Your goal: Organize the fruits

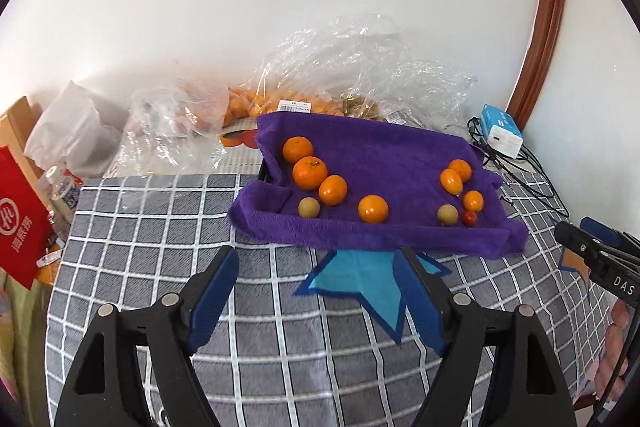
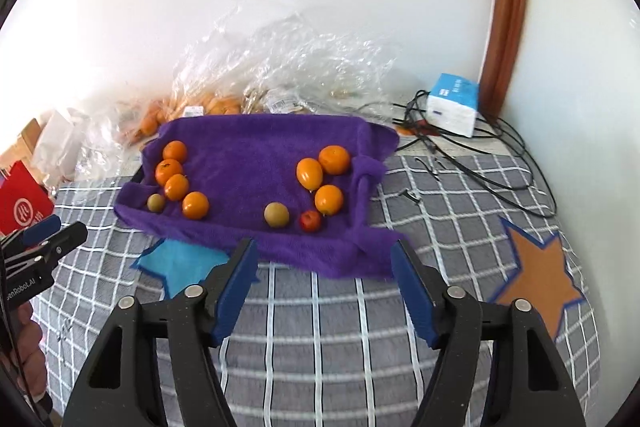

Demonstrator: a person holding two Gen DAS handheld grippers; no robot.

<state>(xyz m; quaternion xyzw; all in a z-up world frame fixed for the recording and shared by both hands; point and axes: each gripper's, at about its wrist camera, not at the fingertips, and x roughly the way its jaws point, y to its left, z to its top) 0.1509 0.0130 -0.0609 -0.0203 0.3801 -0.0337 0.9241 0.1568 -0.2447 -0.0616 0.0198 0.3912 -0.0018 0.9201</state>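
Both tongs wide, empty: left gripper (image 1: 318,291), right gripper (image 2: 322,279). Orange star patch (image 2: 540,279) whole only in right view; bagged fruit (image 1: 256,103) indistinct.

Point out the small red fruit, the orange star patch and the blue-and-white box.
small red fruit (image 2: 310,220): right wrist view, middle of its skin.
orange star patch (image 2: 538,277): right wrist view, centre of the star.
blue-and-white box (image 2: 454,105): right wrist view, its front face.

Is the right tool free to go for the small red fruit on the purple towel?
Probably yes. The right tool is open and empty, and the small red fruit lies near the purple towel's front edge, just ahead, apart from neighbouring fruit, nothing between.
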